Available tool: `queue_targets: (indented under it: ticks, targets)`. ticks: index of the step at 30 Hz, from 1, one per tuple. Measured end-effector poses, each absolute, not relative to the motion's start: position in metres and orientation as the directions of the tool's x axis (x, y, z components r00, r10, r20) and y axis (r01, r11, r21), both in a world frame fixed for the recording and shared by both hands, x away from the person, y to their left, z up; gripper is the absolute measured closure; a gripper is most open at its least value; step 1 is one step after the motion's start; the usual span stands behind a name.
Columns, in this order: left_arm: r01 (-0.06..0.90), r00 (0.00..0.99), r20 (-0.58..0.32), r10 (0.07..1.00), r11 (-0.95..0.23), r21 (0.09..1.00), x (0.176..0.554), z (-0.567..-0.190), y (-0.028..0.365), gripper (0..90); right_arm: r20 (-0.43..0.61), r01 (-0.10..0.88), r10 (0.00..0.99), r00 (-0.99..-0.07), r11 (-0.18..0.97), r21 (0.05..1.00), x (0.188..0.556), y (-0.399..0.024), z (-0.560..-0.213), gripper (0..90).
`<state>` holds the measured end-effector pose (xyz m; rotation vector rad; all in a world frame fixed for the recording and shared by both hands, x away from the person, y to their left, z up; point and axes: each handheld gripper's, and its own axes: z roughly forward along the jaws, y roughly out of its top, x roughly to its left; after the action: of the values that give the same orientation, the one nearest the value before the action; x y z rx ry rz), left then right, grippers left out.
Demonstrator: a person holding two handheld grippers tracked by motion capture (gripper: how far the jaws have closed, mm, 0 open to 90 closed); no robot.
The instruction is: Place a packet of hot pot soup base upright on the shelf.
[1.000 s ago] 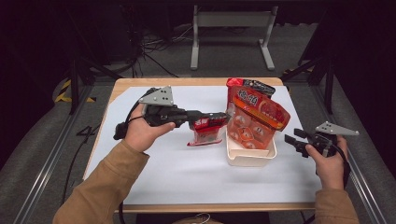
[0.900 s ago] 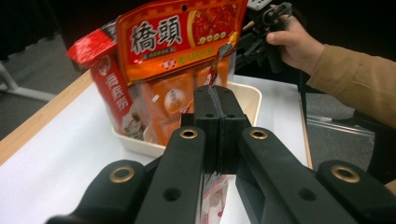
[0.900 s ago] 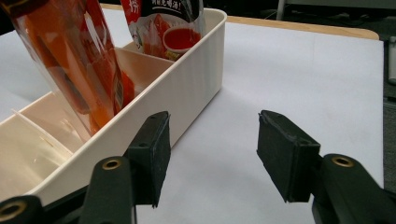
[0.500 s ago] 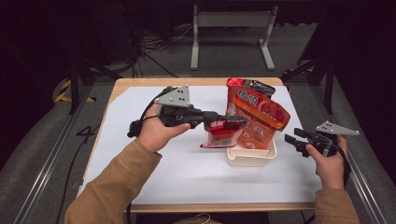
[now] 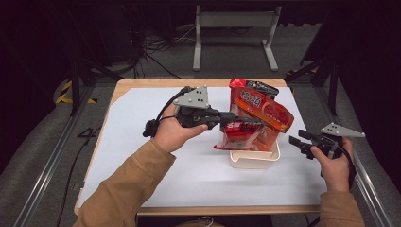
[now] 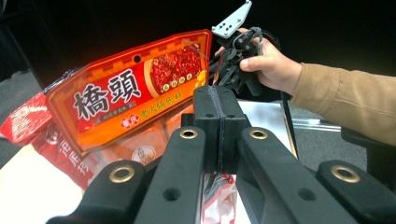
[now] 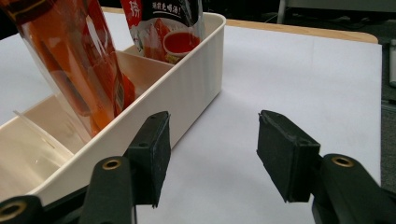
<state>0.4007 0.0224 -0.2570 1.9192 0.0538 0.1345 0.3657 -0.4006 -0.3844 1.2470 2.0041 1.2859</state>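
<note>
The left gripper (image 5: pixel 246 126) had its fingers (image 6: pixel 219 126) shut tight on a small red pouch (image 5: pixel 239 137). In the left gripper view the two pads met in one thin line, with a bit of the pouch (image 6: pixel 219 186) showing under them. The pouch hung above the bench (image 5: pixel 156 137) at the left side of the white bin (image 5: pixel 255 158), touching the bin's packets or just beside them — I could not tell which.

The bin sat near the right edge of the bench, about halfway between the front and back edges. It had walls inside that split it into parts. A big orange bag (image 5: pixel 267 116) stood in it, leaning to one side, and a red and black bag (image 5: pixel 248 90) stood behind it, nearer the back edge. In the right gripper view the orange bag (image 7: pixel 79 60) stood in a middle part, and the other bag (image 7: pixel 168 28) stood in the part at the far end.

The right gripper (image 5: pixel 295 142) was at the right edge of the bench, just beside the bin. Its fingers (image 7: pixel 154 154) were open and held nothing — one pad sat close to the bin's wall (image 7: pixel 187 93) and white bench showed between the two.
</note>
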Motion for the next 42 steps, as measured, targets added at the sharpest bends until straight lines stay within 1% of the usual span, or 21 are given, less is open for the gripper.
queue_targets:
  ticks: [12,21,42]
  targets:
    - [-0.048,0.993,0.082,0.089,-0.327,0.944,0.404,-0.264,0.003,90.0,0.095,0.449,0.867,-0.489,0.156,0.88,0.366,-0.402,-0.385,44.4]
    - [-0.038,0.994,0.066,0.086,-0.292,0.956,0.405,-0.274,-0.01,90.0,0.094,0.449,0.867,-0.49,0.158,0.88,0.366,-0.403,-0.386,44.5]
    - [-0.019,0.997,0.039,0.067,-0.276,0.961,0.407,-0.292,-0.037,90.0,0.096,0.45,0.868,-0.487,0.155,0.879,0.366,-0.405,-0.386,44.6]
